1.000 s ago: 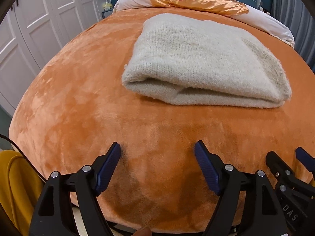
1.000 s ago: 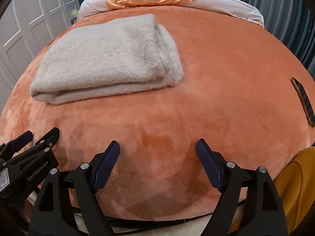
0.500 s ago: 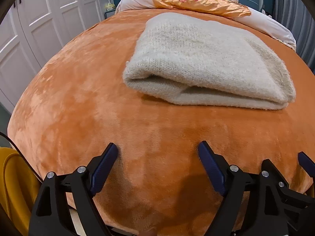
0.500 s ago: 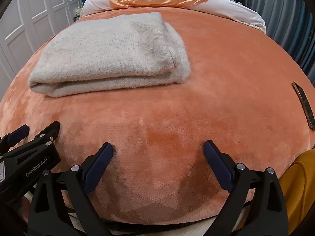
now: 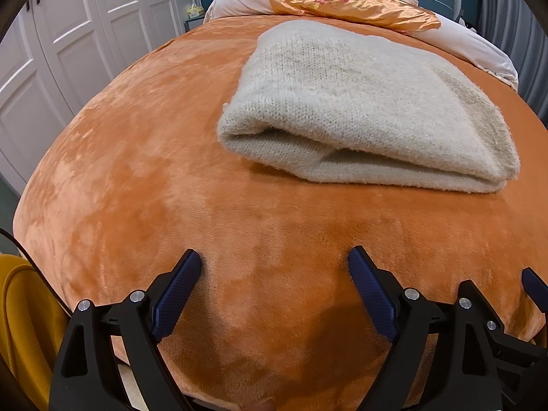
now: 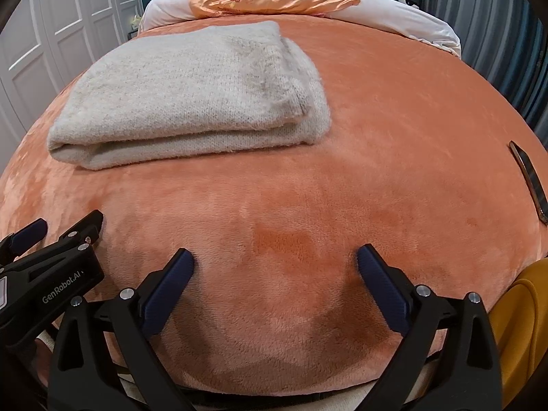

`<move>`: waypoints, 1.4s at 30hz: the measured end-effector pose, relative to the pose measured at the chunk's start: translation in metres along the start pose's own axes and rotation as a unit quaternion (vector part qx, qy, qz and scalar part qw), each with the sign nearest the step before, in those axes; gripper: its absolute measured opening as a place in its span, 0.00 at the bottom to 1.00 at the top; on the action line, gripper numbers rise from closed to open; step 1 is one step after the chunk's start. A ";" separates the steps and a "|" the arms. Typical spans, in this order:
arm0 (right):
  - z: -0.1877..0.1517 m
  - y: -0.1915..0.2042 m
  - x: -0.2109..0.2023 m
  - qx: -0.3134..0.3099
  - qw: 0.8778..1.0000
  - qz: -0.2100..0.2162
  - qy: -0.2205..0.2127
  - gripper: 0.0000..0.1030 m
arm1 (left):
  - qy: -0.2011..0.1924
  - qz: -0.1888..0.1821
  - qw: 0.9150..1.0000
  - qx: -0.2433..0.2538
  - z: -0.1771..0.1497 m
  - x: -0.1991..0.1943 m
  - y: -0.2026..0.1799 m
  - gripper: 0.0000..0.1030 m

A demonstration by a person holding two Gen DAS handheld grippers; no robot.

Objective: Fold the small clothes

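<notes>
A cream knitted sweater (image 5: 363,102) lies folded in a thick rectangle on the orange plush bed cover (image 5: 137,171); it also shows in the right wrist view (image 6: 191,92). My left gripper (image 5: 274,263) is open and empty, low over the cover near the bed's front edge, well short of the sweater. My right gripper (image 6: 275,257) is open and empty, beside the left one, whose fingers (image 6: 30,231) show at the lower left of the right wrist view. The right gripper's fingers (image 5: 534,284) show at the lower right of the left wrist view.
A white pillow with an orange floral cloth (image 5: 349,0) lies at the bed's head. A dark phone (image 6: 529,179) lies on the cover at the right. White wardrobe doors (image 5: 68,34) stand at the left, grey-blue curtains (image 6: 496,27) at the right. Mustard-yellow fabric (image 6: 520,325) is close by.
Both grippers have moved forward and lower toward the folded sweater, which now looks larger. Both stay open and empty. The sweater has not moved.
</notes>
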State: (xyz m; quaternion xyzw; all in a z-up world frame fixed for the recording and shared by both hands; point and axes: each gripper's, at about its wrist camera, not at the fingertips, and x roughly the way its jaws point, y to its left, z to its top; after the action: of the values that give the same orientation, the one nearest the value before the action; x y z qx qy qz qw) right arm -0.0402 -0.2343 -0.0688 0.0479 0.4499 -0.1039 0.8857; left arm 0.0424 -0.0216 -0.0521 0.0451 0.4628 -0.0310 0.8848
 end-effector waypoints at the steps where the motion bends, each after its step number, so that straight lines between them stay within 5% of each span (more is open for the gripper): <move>1: 0.000 0.000 0.000 0.000 1.000 0.000 0.000 0.92 | 0.000 0.000 1.000 0.000 0.000 0.000 0.000 0.84; 42: 0.001 0.000 -0.004 -0.001 1.000 -0.004 -0.008 0.92 | -0.006 0.005 1.000 -0.008 -0.002 -0.004 0.005 0.88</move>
State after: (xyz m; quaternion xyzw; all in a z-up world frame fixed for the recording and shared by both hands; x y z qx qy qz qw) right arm -0.0413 -0.2343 -0.0650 0.0448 0.4433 -0.1072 0.8888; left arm 0.0392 -0.0166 -0.0496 0.0401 0.4574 -0.0226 0.8881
